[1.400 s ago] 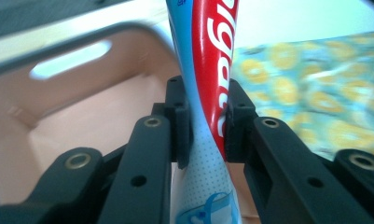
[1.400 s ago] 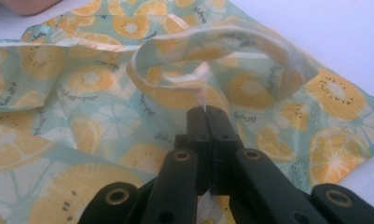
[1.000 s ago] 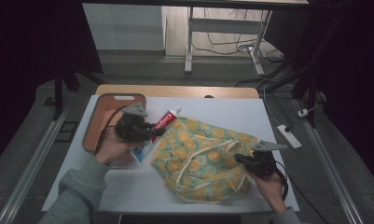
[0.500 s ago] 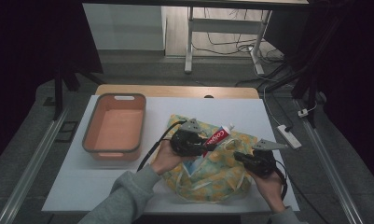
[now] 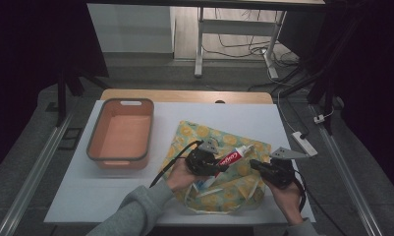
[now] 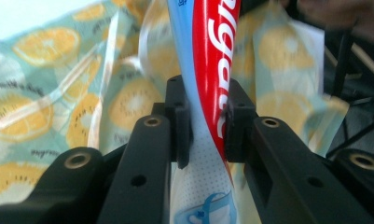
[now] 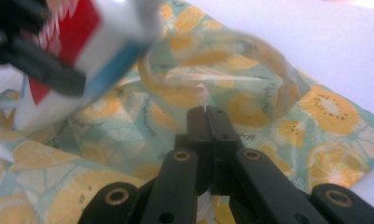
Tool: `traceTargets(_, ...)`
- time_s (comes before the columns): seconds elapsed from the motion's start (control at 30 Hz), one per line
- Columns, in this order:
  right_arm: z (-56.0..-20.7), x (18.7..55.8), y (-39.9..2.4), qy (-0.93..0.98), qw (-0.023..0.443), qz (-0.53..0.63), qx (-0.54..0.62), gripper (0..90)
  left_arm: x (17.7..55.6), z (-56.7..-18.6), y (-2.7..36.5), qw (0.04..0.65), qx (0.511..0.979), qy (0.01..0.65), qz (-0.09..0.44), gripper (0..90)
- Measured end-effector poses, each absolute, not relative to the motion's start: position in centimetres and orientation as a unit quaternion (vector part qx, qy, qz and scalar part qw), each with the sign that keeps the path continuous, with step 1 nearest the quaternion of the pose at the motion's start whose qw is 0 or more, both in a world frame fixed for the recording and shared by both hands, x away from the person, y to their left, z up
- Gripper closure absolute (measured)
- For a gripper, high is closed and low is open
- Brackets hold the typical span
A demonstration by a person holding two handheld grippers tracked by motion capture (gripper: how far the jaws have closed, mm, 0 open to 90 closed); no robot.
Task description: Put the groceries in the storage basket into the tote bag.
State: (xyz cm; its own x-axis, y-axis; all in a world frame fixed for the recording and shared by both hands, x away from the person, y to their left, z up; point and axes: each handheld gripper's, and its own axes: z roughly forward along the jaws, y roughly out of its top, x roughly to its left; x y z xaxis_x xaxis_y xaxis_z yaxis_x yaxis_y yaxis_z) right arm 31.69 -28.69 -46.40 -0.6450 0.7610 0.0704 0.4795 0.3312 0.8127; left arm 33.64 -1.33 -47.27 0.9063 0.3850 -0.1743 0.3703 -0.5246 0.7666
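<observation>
The left gripper (image 6: pixel 207 126) has its fingers (image 6: pixel 179 123) squeezed on a toothpaste tube (image 6: pixel 212 70). The tube is soft and flat where it is pinched, shiny red and white with blue at the bottom. In the high view the left gripper (image 5: pixel 200 161) holds the tube (image 5: pixel 230 158) over the bag (image 5: pixel 219 142), and the tube's white cap end points away toward the far edge of the bag.

The right gripper (image 7: pixel 208 116) has its fingers pressed tight together on a thin white strap of the bag (image 7: pixel 268 107). In the high view the right gripper (image 5: pixel 263 167) sits at the right edge of the bag.

The bag is soft cloth, wrinkled, light green with yellow orange slices printed on it. It lies on the white desk (image 5: pixel 76 196).

Left of the bag sits an orange tub (image 5: pixel 120 135). It is smooth, with round corners and a grey rim.
</observation>
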Motion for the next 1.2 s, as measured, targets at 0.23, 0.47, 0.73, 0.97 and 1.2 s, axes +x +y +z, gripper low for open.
traceTargets(0.23,-46.7,31.9,-28.9,0.794,0.161,0.432,0.397,89.9,32.6,-47.4,-1.3,0.431,0.882,0.191,0.007,75.3)
traceTargets(0.47,-46.1,31.5,-29.0,0.788,0.177,0.440,0.393,89.9,32.4,-48.5,-1.5,0.375,0.908,0.187,0.014,75.4)
traceTargets(0.73,-45.2,30.6,-28.4,0.783,0.195,0.462,0.369,90.0,31.6,-48.9,-1.7,0.303,0.941,0.146,0.035,75.2)
traceTargets(0.97,-43.6,29.2,-27.2,0.778,0.219,0.485,0.333,89.9,31.7,-50.0,-2.9,0.279,0.949,0.142,0.029,73.8)
traceTargets(1.2,-44.3,29.3,-27.6,0.781,0.206,0.485,0.335,89.9,31.7,-47.5,-0.2,0.341,0.923,0.173,0.040,50.6)
